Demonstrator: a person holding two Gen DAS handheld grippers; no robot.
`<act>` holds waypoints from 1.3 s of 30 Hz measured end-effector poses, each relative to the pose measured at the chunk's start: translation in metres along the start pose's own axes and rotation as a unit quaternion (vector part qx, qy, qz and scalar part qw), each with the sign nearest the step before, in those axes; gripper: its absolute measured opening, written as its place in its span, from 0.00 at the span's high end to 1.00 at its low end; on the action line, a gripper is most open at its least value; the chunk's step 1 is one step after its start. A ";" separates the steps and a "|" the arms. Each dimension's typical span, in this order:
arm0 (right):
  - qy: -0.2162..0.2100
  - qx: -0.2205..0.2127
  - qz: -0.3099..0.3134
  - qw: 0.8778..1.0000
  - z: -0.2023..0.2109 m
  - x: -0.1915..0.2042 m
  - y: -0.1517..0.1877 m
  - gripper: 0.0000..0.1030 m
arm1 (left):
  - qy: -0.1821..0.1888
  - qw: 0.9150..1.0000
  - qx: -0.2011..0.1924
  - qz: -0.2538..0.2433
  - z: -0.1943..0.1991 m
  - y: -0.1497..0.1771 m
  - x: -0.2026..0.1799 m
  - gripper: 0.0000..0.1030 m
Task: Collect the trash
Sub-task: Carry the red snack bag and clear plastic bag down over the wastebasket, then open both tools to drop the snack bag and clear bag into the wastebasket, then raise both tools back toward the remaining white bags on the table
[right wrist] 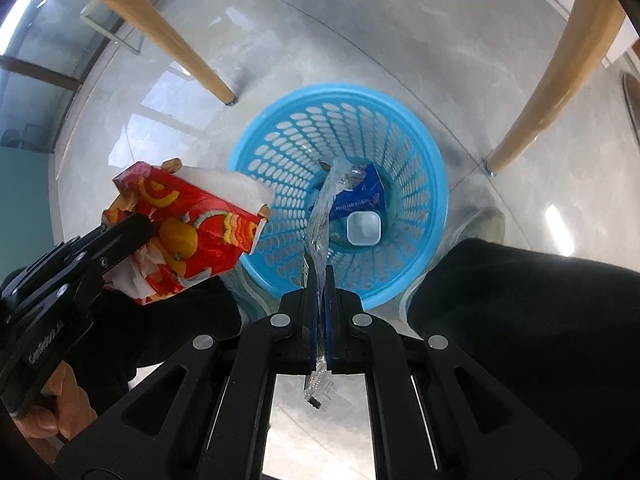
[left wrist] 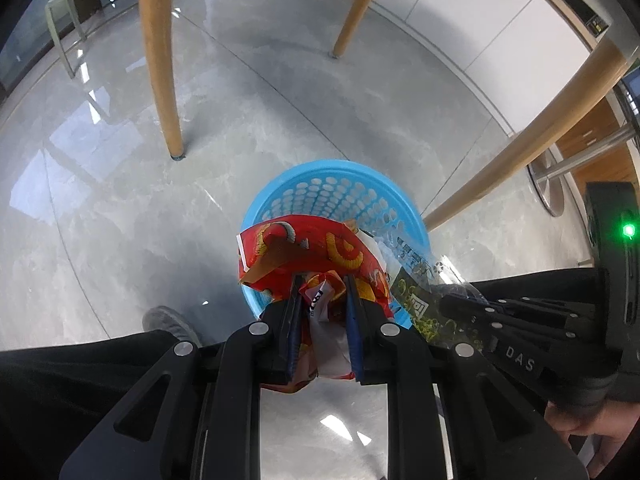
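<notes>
A blue perforated trash basket [left wrist: 332, 200] [right wrist: 400, 136] stands on the floor. My left gripper [left wrist: 322, 292] is shut on a crumpled red snack box [left wrist: 304, 252], held over the basket's near-left rim; the box also shows in the right wrist view [right wrist: 192, 220]. My right gripper [right wrist: 320, 280] is shut on a clear plastic wrapper [right wrist: 320, 216] that hangs over the basket's near rim; in the left wrist view it appears as a green-printed wrapper [left wrist: 416, 280]. Inside the basket lie a dark blue packet [right wrist: 360, 196] and a small white cup [right wrist: 363, 228].
Wooden chair or table legs [left wrist: 160, 60] [left wrist: 532, 140] [right wrist: 556, 64] [right wrist: 160, 36] stand around the basket on a glossy grey tile floor [left wrist: 100, 180]. The person's dark-clothed legs [right wrist: 540, 320] and a shoe [left wrist: 168, 322] are close below.
</notes>
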State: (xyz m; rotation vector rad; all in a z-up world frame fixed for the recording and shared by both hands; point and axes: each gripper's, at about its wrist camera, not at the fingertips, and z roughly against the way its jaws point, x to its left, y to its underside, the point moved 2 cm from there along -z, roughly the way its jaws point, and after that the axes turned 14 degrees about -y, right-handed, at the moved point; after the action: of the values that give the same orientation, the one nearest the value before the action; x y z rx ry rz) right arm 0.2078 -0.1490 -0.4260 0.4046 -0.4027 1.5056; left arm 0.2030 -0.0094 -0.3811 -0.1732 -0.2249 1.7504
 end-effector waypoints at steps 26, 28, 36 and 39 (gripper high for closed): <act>0.024 0.003 -0.047 0.999 -0.028 -0.036 -0.024 0.61 | -0.005 1.000 0.022 0.019 -0.029 -0.019 -0.006 0.50; 0.029 -0.001 -0.050 0.998 -0.024 -0.037 -0.023 0.60 | -0.005 0.999 0.024 0.022 -0.028 -0.019 -0.003 0.51; 0.037 -0.026 -0.021 0.999 0.004 -0.021 -0.012 0.55 | 0.000 0.998 0.015 0.058 -0.011 -0.020 0.023 0.51; 0.043 -0.036 -0.003 0.998 0.014 -0.012 -0.006 0.55 | 0.008 0.998 0.011 0.065 -0.002 -0.017 0.030 0.51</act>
State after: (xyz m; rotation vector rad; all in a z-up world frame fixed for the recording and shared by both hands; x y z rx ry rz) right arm 0.2131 -0.1663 -0.4198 0.2836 -0.3856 1.4919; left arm 0.2137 0.0228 -0.3784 -0.1885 -0.1865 1.8785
